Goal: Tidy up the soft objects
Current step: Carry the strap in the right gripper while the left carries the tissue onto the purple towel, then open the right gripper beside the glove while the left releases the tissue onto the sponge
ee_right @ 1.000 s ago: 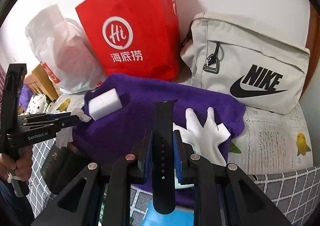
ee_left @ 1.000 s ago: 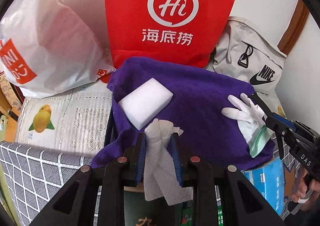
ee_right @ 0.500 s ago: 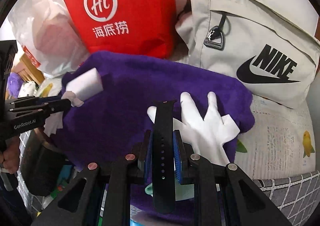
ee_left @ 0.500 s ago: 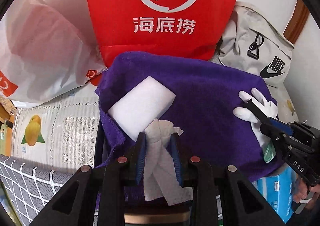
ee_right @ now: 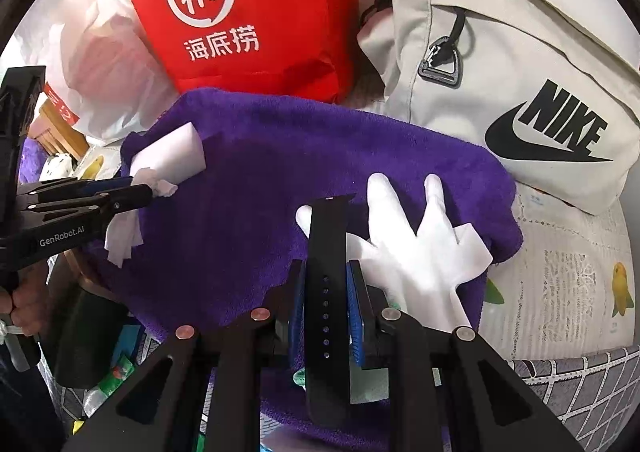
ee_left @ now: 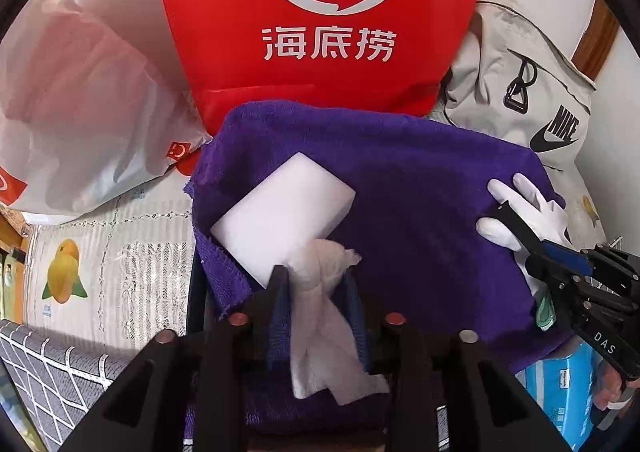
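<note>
The left tool (ee_left: 316, 284) is opening its jaws, a crumpled white tissue (ee_left: 324, 316) still between them, over the purple towel (ee_left: 420, 212). At 12 o'clock from it a white sponge (ee_left: 284, 212) rests on the towel. The right tool (ee_right: 326, 272) is clamped narrow on a black watch strap (ee_right: 326, 292), with a white glove (ee_right: 412, 252) at its 2 o'clock on the towel.

Both grippers lowered toward the purple towel (ee_left: 420, 188), which now fills more of each view. Left gripper (ee_left: 316, 284) brought nearer the white sponge (ee_left: 284, 208), jaws opening around the crumpled tissue (ee_left: 320, 316), now slack between them. Right gripper (ee_right: 326, 276) brought down beside the white glove (ee_right: 416, 248), black strap (ee_right: 326, 252) now overlapping its thumb side.
</note>
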{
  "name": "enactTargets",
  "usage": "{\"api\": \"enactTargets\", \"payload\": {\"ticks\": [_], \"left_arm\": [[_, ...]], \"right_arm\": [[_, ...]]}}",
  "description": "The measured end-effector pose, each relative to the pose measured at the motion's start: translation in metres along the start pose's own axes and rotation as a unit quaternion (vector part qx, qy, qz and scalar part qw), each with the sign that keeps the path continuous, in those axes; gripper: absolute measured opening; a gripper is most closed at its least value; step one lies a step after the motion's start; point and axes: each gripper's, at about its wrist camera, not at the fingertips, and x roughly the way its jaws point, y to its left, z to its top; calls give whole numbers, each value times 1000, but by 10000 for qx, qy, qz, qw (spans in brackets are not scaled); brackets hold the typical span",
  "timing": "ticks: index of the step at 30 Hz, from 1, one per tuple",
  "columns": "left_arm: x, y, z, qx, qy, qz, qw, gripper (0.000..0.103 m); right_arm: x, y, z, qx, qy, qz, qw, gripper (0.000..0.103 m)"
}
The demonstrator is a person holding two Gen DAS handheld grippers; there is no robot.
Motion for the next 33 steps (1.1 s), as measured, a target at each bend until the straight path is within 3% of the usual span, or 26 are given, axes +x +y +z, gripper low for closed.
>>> {"api": "enactTargets", "payload": {"ticks": [2, 4, 5, 6, 13, 18, 33], "left_arm": [[-3, -2, 0, 34, -6, 61, 10000, 39], [-10, -6, 0, 84, -105, 244, 9996, 57], [-13, -7, -1, 113, -157, 364, 9991, 61], [-17, -9, -1, 146, -225, 462, 9986, 62], [-51, -4, -7, 7, -458, 498, 9977, 62], [-78, -1, -26, -83, -690, 172, 9974, 62], [-143, -12, -131, -166, -923, -252, 9953, 62]], "right_arm": [[-4, 1, 1, -14, -28, 5, 10000, 28], [-8, 2, 2, -32, -74, 79, 9999, 50], [-10, 3, 2, -51, -113, 86, 9999, 61], [-13, 5, 3, -102, -199, 21, 9997, 64], [-39, 16, 1, -229, -385, -77, 9990, 64], [-67, 21, -11, -141, -635, -68, 9979, 64], [-136, 59, -103, 142, -1045, 152, 9943, 64]]}}
